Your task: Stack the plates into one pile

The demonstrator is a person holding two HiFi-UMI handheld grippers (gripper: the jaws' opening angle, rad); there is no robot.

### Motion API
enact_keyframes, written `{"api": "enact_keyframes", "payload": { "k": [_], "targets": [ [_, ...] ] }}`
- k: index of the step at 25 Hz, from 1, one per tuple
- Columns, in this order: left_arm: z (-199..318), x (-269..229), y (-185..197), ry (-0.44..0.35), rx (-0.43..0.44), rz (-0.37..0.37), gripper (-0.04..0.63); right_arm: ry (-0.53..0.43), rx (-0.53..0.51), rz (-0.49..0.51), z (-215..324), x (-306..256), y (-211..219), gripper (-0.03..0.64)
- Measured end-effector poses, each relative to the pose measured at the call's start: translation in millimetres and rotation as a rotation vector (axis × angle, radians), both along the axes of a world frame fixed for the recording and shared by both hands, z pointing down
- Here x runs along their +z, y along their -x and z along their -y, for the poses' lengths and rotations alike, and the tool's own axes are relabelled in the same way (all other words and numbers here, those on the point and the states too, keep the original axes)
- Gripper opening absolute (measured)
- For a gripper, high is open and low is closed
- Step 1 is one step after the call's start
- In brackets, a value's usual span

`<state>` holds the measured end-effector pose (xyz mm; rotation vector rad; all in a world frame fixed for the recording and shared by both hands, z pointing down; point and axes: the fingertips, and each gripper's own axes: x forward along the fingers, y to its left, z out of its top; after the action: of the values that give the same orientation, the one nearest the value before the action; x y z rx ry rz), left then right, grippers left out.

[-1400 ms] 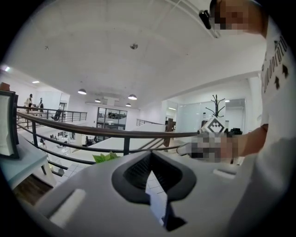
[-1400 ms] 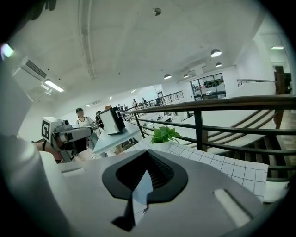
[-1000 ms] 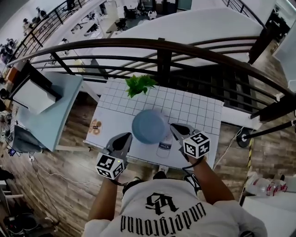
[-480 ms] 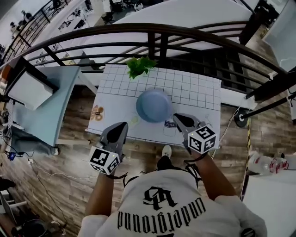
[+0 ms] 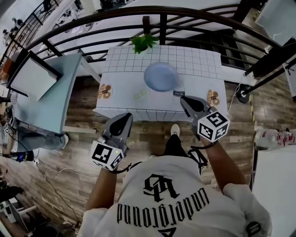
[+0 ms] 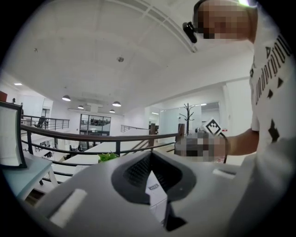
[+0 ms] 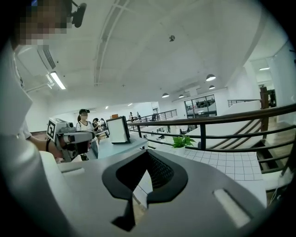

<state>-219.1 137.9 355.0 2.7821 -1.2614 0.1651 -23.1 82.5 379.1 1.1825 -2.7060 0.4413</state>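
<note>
Two tables stand on a wood-plank floor (image 5: 78, 152) before a dark curved railing (image 5: 162, 14). At the left, the pale blue table (image 5: 55, 106) carries a dark-framed white board (image 5: 31, 79). Beside it is the white table (image 5: 194, 62), its top ruled in a grid. This table holds brown pastries (image 5: 104, 91) near its left edge and a potted green plant (image 5: 143, 42) at the far edge. The blue plates (image 5: 161, 76) sit in the middle as one round shape, so their number cannot be told. A milk carton (image 5: 179, 93) stands just in front of them, and more pastries (image 5: 212, 96) lie toward the right edge.

The left gripper (image 5: 121, 121) hovers over the floor short of the table's near edge, well apart from the plates, its jaws closed together on nothing. The right gripper (image 5: 189, 102) hangs at the near edge, close to the right-hand pastries, its jaws likewise pressed together and empty.

Beyond the railing lies an open office under a white ceiling with round lamps (image 6: 66, 98).
</note>
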Motion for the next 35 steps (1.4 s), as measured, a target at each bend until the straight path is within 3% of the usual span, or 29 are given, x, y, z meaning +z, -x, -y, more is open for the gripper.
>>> {"api": "enact_keyframes", "payload": {
  "k": [11,16,35],
  "targets": [
    [-90,-18,15,-0.011,0.063,0.018,0.049,-0.025,0.005,-0.051,-112,-22,27,0.003],
    [-110,-32,17,-0.052,0.043,-0.009,0.049,-0.079,-0.002,-0.052,-139,-36,35,0.003],
    [-144,-29,3,-0.028,0.081,-0.047,0.049,-0.112,-0.025,-0.071,-174,-45,40,0.003]
  ]
}}
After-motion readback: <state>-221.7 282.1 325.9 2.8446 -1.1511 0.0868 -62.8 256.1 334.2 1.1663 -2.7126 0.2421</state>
